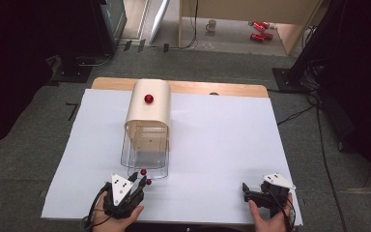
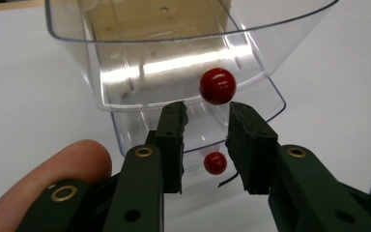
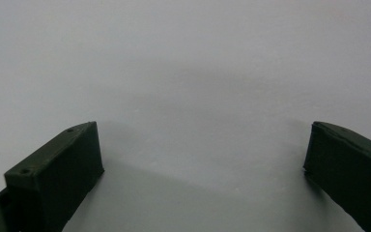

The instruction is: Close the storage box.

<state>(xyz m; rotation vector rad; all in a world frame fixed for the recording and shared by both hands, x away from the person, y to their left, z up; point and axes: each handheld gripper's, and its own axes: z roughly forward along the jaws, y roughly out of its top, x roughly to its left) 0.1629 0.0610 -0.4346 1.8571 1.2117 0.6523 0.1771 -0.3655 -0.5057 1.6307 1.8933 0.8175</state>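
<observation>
Your left gripper point(image 2: 205, 145), jaws narrowed but pinching nothing, frames the lower drawer's red knob point(image 2: 215, 163); both clear drawers point(image 1: 144, 159) already stand pulled out, while your right gripper point(image 1: 252, 195) rests spread, idle.

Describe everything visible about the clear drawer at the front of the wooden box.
The drawer is clear, glossy plastic with rounded corners and a flared rim, pulled out of the wooden box toward the person and resting on the white sheet. It looks empty. A small red knob sits on its front. The left gripper stands just behind the knob, jaws narrowly apart and not gripping it; a red reflection shows lower down.
</observation>
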